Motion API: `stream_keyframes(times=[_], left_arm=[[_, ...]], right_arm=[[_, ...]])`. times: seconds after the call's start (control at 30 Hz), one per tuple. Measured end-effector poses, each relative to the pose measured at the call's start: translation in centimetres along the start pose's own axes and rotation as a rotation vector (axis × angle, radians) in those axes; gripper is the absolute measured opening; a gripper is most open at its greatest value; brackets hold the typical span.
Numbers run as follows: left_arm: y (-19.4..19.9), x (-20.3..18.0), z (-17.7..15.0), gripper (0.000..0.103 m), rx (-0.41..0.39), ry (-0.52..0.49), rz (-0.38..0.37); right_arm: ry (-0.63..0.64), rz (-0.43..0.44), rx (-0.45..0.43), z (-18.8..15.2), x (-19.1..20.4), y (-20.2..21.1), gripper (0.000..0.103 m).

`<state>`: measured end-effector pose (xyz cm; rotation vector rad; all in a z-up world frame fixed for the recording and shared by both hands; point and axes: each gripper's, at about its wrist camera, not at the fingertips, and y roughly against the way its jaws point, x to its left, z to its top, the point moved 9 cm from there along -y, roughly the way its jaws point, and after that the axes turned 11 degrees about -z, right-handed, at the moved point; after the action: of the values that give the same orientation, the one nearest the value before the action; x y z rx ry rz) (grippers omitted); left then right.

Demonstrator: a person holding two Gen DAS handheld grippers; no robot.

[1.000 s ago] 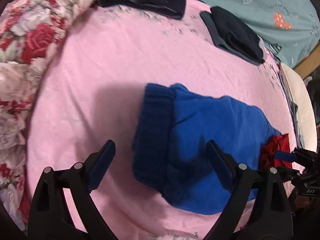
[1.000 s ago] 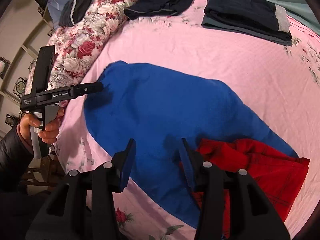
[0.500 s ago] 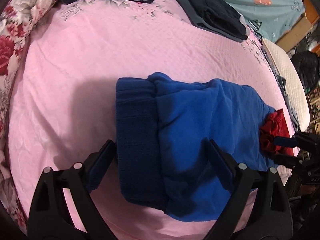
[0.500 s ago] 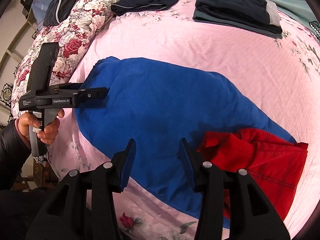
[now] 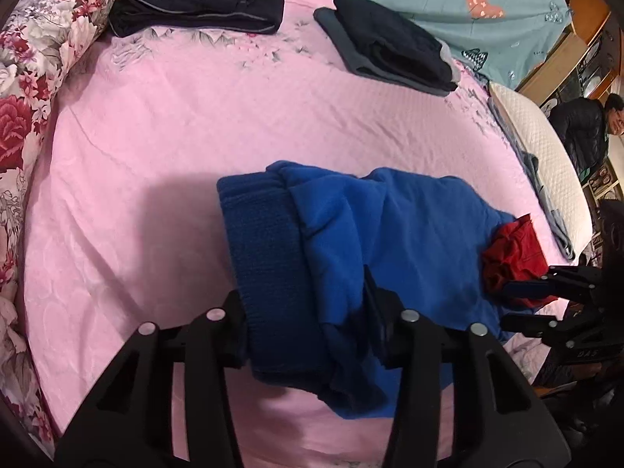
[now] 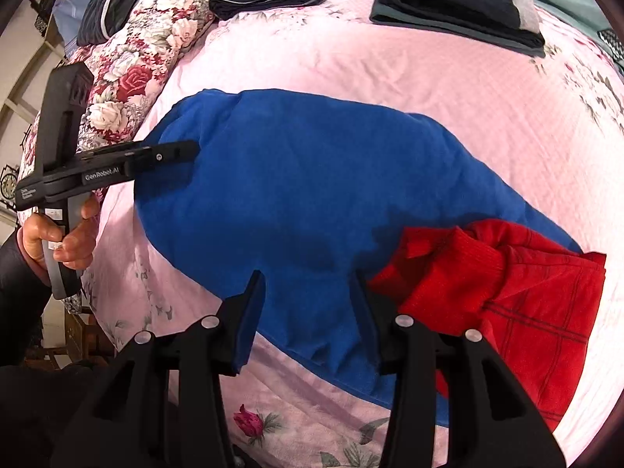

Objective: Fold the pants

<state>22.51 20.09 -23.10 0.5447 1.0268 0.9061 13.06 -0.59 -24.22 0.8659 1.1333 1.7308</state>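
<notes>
Pants [image 5: 382, 234], blue fleece, lie on the pink bed sheet [image 5: 175, 136] in the left wrist view, their ribbed waistband [image 5: 269, 257] running from the centre toward 6 o'clock. The left gripper [image 5: 304, 312] is closing, with the waistband and a fold of fleece bunched between its fingers, which press on the cloth. At 3 o'clock a red garment [image 5: 514, 249] lies against the pants, and the right gripper [image 5: 538, 300] reaches in just beside it. Two dark folded piles [image 5: 390, 43] sit near 12 and 1 o'clock, a floral quilt [image 5: 23, 78] along 9 to 11 o'clock.

In the right wrist view the pants [image 6: 312, 195] fill the centre of the bed. The right gripper [image 6: 308, 312] stands partly apart over their near edge; whether its fingers pinch the cloth I cannot tell. The red garment [image 6: 526, 284] lies at 4 o'clock, overlapping the pants. At 9 o'clock a hand [image 6: 58, 238] holds the left gripper [image 6: 187, 150], its tip at the far end of the pants.
</notes>
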Motion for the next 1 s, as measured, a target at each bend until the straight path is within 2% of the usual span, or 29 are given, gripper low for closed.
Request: stream_keyframes(times=[0.17, 0.3, 0.43, 0.53, 0.63, 0.7, 0.73, 0.83, 0.87, 0.93, 1.0], left_arm=[[1.5, -1.6, 0.7, 0.039, -0.055, 0.008, -0.035], [2.6, -3.3, 1.2, 0.038, -0.092, -0.012, -0.036], [2.9, -4.7, 1.3, 0.038, -0.111, -0.052, 0.012], [2.0, -3.9, 1.1, 0.041, -0.095, -0.053, 0.063], [1.3, -1.0, 0.8, 0.059, -0.068, -0.014, 0.142], [1.7, 0.9, 0.8, 0.086, -0.086, 0.004, 0.201], [1.4, 1.4, 0.8, 0.087, -0.078, 0.021, 0.185], [-1.8, 2.2, -0.4, 0.090, 0.048, 0.129, 0.091], [-2.4, 2.3, -0.7, 0.091, 0.061, 0.133, 0.114], [-2.9, 1.5, -0.6, 0.086, 0.057, 0.075, 0.164], [-2.3, 0.2, -0.3, 0.060, 0.032, 0.073, 0.104]], right_arm=[[0.020, -0.011, -0.033, 0.5, -0.1, 0.5, 0.046], [-0.026, -0.002, -0.061, 0.5, -1.5, 1.2, 0.046], [-0.090, 0.041, -0.083, 0.2, -3.0, 1.9, 0.046], [-0.078, 0.045, -0.098, 0.2, -2.9, 2.4, 0.046], [-0.072, 0.053, -0.095, -0.1, -2.9, 2.5, 0.046], [-0.070, 0.053, -0.094, -0.5, -3.1, 2.7, 0.046], [-0.072, 0.055, -0.093, -0.7, -3.3, 2.7, 0.046], [-0.081, 0.060, -0.083, -1.2, -3.5, 2.7, 0.046], [-0.082, 0.062, -0.082, -1.3, -3.5, 2.7, 0.046], [-0.062, 0.069, -0.088, -1.2, -3.0, 2.8, 0.046], [-0.016, 0.094, -0.102, -0.7, -1.5, 2.9, 0.046]])
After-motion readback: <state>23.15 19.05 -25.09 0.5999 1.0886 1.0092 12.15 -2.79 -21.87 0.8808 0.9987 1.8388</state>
